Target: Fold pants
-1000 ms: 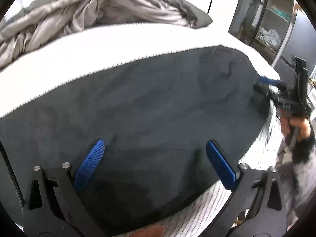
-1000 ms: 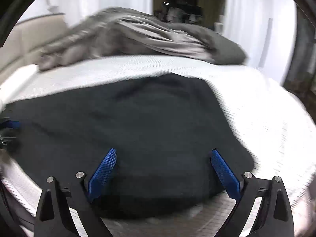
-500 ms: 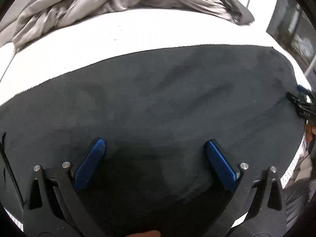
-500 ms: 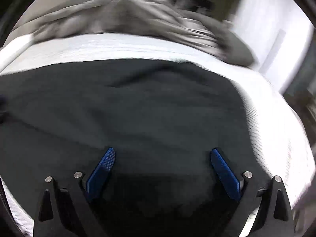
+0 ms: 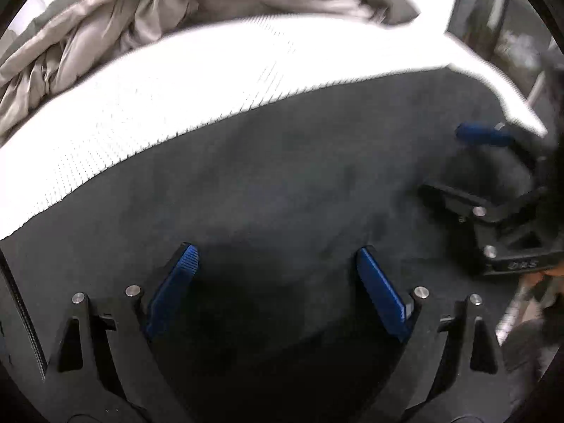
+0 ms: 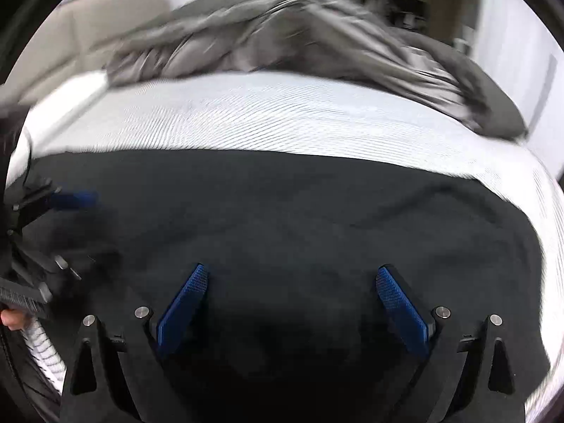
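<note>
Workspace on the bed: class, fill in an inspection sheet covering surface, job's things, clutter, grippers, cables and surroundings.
Surface: white ribbed bed cover, bare beyond the garment.
Job's things: dark pants spread flat.
Clutter: rumpled grey duvet at the far side.
Grippers: left hand-held gripper open over the pants, jaws just closing slightly, nothing pinched; right hand-held gripper open over the pants.
Cables: nothing seen.
Surroundings: shelving blurred beside the bed.

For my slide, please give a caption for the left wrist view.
Open left tongs over dark pants on the white bed, right tongs nearby.
</note>
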The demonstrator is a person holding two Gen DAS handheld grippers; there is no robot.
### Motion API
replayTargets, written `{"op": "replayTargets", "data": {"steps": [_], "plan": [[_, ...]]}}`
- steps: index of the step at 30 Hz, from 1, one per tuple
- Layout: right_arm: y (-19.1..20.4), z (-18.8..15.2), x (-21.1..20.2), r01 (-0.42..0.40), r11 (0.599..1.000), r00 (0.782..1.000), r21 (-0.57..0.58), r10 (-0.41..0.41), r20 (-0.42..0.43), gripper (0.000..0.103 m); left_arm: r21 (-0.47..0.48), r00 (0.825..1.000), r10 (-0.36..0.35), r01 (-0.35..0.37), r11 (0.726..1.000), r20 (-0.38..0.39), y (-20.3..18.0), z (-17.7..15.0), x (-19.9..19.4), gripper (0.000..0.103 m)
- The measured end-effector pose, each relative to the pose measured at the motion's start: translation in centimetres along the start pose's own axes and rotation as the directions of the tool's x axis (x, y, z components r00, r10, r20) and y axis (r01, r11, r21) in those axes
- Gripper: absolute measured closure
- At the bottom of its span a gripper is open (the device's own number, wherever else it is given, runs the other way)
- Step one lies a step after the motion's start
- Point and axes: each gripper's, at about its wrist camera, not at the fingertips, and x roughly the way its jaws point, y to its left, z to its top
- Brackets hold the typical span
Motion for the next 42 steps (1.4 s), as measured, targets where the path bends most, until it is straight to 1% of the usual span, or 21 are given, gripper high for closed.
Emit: {"op": "replayTargets", "data": {"steps": [2,4,5,7,10,12,13,15,18,21,24,27,29,30,31,32,33,34,35,39,42], "plan": [[-1.5,-0.7,0.5,0.050,0.999,0.998,-0.014,-0.051,-0.031,0.006,-0.046,1.000,-0.027,0.026,0.999,-0.009,1.2,-0.2,0.1,0.011],[-5.1,-2.1,-0.5,0.194,0.981,0.981,0.022,-0.193,-0.030,0.005,-0.065,1.000,0.023,-0.024,0.998,-0.005,2.7,-0.9,-0.5,0.008],[-6.6,-2.4,-0.5,0.264,0.963,0.964,0.048,-0.263,-0.035,0.005,-0.078,0.999,0.049,-0.049,0.996,-0.004,3.5,-1.3,-0.7,0.007],[-11.4,-4.5,-0.9,0.420,0.891,0.908,0.172,-0.410,-0.092,0.005,-0.143,0.996,0.084,-0.085,0.986,-0.014,5.4,-2.3,-1.0,0.007],[-14.8,-6.0,-2.8,0.311,0.874,0.948,0.372,-0.314,-0.054,0.005,-0.194,0.995,0.103,-0.104,0.975,-0.013,5.9,-2.3,-1.9,0.008],[-14.1,-5.4,-4.3,0.294,0.871,0.947,0.392,-0.321,0.002,0.008,-0.202,0.995,0.095,-0.090,0.975,0.017,5.6,-1.7,-2.7,0.009],[-13.0,-4.6,-5.2,0.239,0.890,0.957,0.388,-0.283,0.061,0.008,-0.199,0.996,0.084,-0.076,0.977,0.032,5.0,-1.6,-3.1,0.009],[-10.4,-2.6,-5.4,0.153,0.930,0.972,0.335,-0.202,0.117,0.007,-0.174,0.996,0.059,-0.046,0.984,0.070,3.6,-0.8,-3.7,0.008],[-5.5,0.7,-2.9,0.082,0.979,0.989,0.186,-0.103,0.103,0.007,-0.081,0.995,0.028,-0.021,0.996,0.092,0.6,1.1,-2.8,0.008],[-2.4,2.7,-0.7,0.094,0.987,0.992,0.130,-0.104,0.073,0.009,-0.026,0.997,0.050,-0.048,0.998,0.064,-0.6,2.5,-0.9,0.008],[-1.0,4.2,1.7,-0.015,0.999,0.999,0.034,0.014,0.041,0.025,-0.027,0.998,0.065,-0.065,0.998,0.012,-0.3,3.0,1.5,0.007],[-1.3,3.5,4.8,0.064,0.994,0.998,-0.085,-0.064,-0.008,0.039,-0.095,1.000,0.004,-0.005,0.995,-0.005,2.2,2.5,2.2,0.006],[-4.6,2.6,4.3,0.081,0.997,0.997,-0.007,-0.081,0.000,0.039,-0.083,0.999,0.045,-0.045,0.995,-0.005,3.0,2.5,1.8,0.006],[-7.5,2.0,3.8,0.205,0.977,0.979,0.052,-0.205,-0.007,0.039,-0.094,0.998,0.062,-0.062,0.994,-0.006,4.0,2.4,1.6,0.005],[-9.9,1.3,3.3,0.332,0.939,0.943,0.090,-0.331,-0.025,0.039,-0.112,0.998,0.058,-0.059,0.992,-0.009,4.8,2.1,1.5,0.004],[-11.9,0.7,3.2,0.392,0.912,0.920,0.125,-0.389,-0.046,0.045,-0.147,0.999,0.051,-0.052,0.988,-0.013,5.9,1.8,1.4,0.004],[-13.8,-0.1,3.2,0.392,0.902,0.920,0.179,-0.385,-0.077,0.051,-0.173,0.999,0.047,-0.049,0.984,-0.015,7.2,1.8,1.3,0.004],[-15.6,-0.7,3.0,0.299,0.919,0.954,0.257,-0.291,-0.070,0.052,-0.189,0.999,0.049,-0.051,0.981,-0.016,7.7,1.7,1.1,0.004],[-16.4,-1.0,2.3,0.246,0.924,0.968,0.293,-0.248,-0.032,0.052,-0.206,0.998,0.053,-0.055,0.977,-0.014,8.2,1.4,0.8,0.004],[-14.9,0.1,-0.4,0.255,0.929,0.962,0.269,-0.272,0.028,0.052,-0.240,0.996,0.072,-0.059,0.969,0.047,9.3,2.3,-1.3,0.012],[-11.5,3.1,-1.0,0.181,0.958,0.976,0.224,-0.204,0.082,0.052,-0.223,0.989,0.076,-0.046,0.974,0.128,7.7,3.6,-2.5,0.012]]}}
